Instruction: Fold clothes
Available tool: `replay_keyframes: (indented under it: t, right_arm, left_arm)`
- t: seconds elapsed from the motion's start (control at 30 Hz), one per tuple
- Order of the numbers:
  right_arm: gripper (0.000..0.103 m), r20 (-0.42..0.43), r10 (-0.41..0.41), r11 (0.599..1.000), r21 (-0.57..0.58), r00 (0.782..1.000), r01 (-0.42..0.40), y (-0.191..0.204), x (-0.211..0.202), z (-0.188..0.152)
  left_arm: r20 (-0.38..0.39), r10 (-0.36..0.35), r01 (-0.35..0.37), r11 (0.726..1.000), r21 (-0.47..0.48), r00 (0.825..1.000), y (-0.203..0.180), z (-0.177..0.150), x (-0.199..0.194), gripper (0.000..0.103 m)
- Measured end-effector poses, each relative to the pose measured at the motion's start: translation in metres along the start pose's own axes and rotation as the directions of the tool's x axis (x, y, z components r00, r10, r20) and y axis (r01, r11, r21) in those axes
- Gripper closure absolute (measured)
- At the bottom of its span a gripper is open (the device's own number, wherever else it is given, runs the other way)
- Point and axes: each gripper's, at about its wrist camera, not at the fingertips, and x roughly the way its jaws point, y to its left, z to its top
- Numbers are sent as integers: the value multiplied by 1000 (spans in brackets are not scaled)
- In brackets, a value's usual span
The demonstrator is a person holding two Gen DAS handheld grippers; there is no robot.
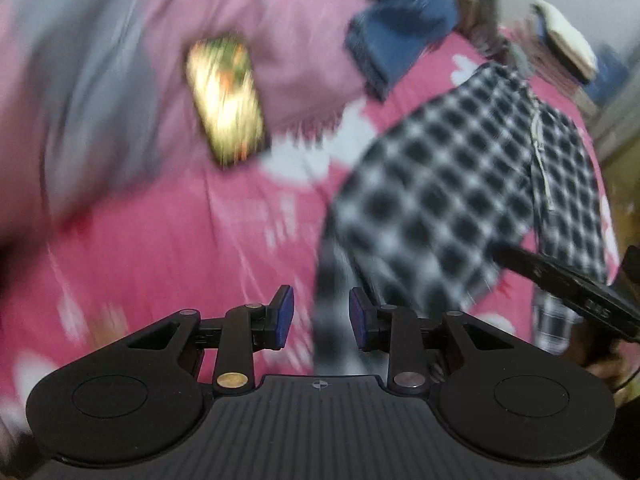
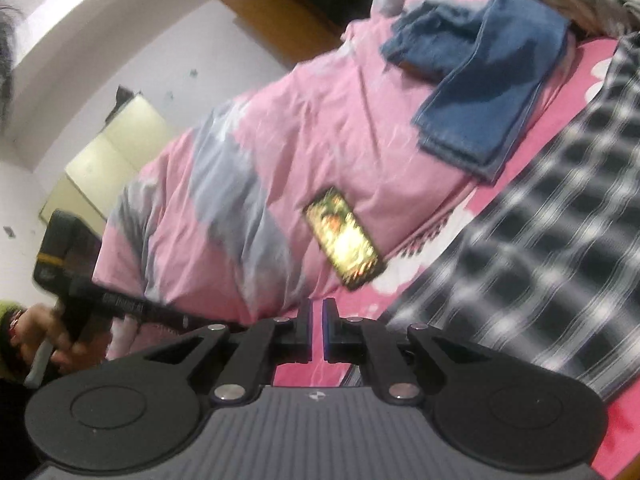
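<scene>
Left gripper (image 1: 321, 316): released; the two blue-padded fingers stand apart at the 6 o'clock edge of the left wrist view, with a hanging strip of checked cloth seen between them. Motion blur leaves it unclear whether either pad touches that cloth.

Right gripper (image 2: 317, 330): clenched; the pads are nearly together with only a thin slit between, and nothing visible is held. Pink sheet shows behind the fingers.

Checked shirt (image 1: 460, 188): black-and-white check, spread on the bed toward 3 o'clock in the left wrist view, one narrow part trailing down toward 6 o'clock. In the right wrist view it fills the 3 to 4 o'clock area (image 2: 540, 260).

Bed sheet (image 1: 180, 248): bright pink with white print, carrying the shirt.

Quilt (image 2: 288, 132): pale pink with grey bands, bunched beside the shirt, running from 8 o'clock to 1 o'clock in the right wrist view.

Jeans (image 2: 480, 76): blue denim, folded, lying on the quilt at 1 o'clock.

Phone (image 2: 344, 240): screen lit, lying on the quilt's lower edge, just above the right gripper's fingertips; at 10 o'clock in the left wrist view (image 1: 226, 100).

Hand (image 2: 36, 336): at 9 o'clock in the right wrist view, gripping the handle of the other device.

Pillow (image 1: 568, 36): white, at 2 o'clock, at the far end of the bed.
</scene>
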Motion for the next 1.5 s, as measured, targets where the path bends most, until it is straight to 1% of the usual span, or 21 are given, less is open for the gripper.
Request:
replay_keyframes:
  t: [0.07, 0.17, 0.2, 0.27, 0.33, 0.37, 0.47, 0.57, 0.6, 0.63, 0.73, 0.87, 0.9, 1.0, 1.07, 1.1, 1.17, 1.23, 1.4, 1.47, 1.5]
  right_arm:
    - [97, -8, 4, 1000, 5, 1000, -4, 6, 4, -7]
    - [97, -25, 9, 1000, 9, 1000, -8, 14, 5, -14]
    - [97, -47, 11, 1000, 9, 999, -11, 14, 6, -16]
    - [97, -108, 16, 1000, -4, 994, -16, 15, 11, -22]
    - [97, -183, 20, 1000, -19, 983, -24, 14, 16, -30]
    - [97, -217, 23, 999, -19, 976, -27, 13, 19, -36]
    - [97, -289, 35, 999, 17, 957, -32, 6, 25, -57]
    - [97, -330, 55, 997, 69, 943, -34, -3, 31, -74]
    - [97, -336, 58, 996, 82, 940, -32, -5, 34, -78]
    - [97, -340, 62, 995, 92, 938, -32, -7, 37, -80]
    - [97, -339, 73, 993, 112, 938, -36, -12, 43, -80]
    - [97, -322, 69, 993, 114, 944, -34, -17, 47, -74]
    - [97, -318, 67, 993, 114, 946, -32, -18, 47, -73]
    - [97, -304, 50, 994, 108, 951, -18, -22, 48, -68]
    - [97, -295, 45, 994, 105, 955, -14, -23, 46, -65]
    - [97, -290, 42, 995, 103, 956, -13, -23, 45, -64]
    - [97, -281, 36, 995, 101, 959, -8, -24, 43, -63]
    - [97, -275, 31, 994, 107, 961, -1, -26, 42, -63]
    - [97, -269, 31, 993, 115, 963, 0, -30, 42, -64]
    - [97, -269, 32, 994, 108, 962, -2, -30, 43, -64]
    - [97, -270, 33, 994, 108, 962, -3, -31, 44, -64]
  left_arm:
    - [0, -12, 12, 994, -108, 1000, 2, -33, 4, 73]
    - [12, -18, 20, 981, -195, 1000, 7, -83, 18, 73]
    - [-12, -14, 11, 974, -226, 1000, 11, -100, 27, 73]
    - [-99, -26, -3, 958, -288, 995, 23, -124, 49, 73]
    - [-159, 3, -47, 962, -270, 987, 29, -138, 64, 73]
    - [-164, 33, -72, 968, -241, 986, 29, -141, 67, 73]
    - [-148, 46, -73, 980, -184, 988, 32, -140, 72, 73]
    - [-136, 33, -61, 976, -208, 990, 37, -140, 69, 73]
    - [-132, 28, -57, 974, -218, 991, 38, -141, 67, 79]
    - [-127, 23, -52, 972, -228, 992, 40, -141, 66, 91]
    - [-114, 10, -39, 966, -257, 993, 45, -142, 62, 102]
    - [-97, -8, -21, 955, -296, 995, 51, -143, 57, 103]
    - [-87, 0, -27, 952, -303, 996, 53, -140, 53, 103]
    - [-41, 87, -95, 957, -273, 995, 60, -125, 34, 103]
    - [-8, 169, -165, 952, -257, 986, 68, -109, 23, 103]
    - [8, 212, -204, 946, -251, 977, 73, -100, 19, 103]
    - [27, 292, -278, 932, -234, 956, 84, -83, 14, 103]
    - [25, 354, -341, 915, -214, 935, 95, -69, 15, 103]
    - [-23, 437, -434, 883, -178, 899, 111, -54, 35, 103]
    - [-44, 473, -474, 868, -146, 880, 112, -56, 47, 102]
    - [-48, 497, -499, 858, -121, 866, 111, -57, 52, 102]
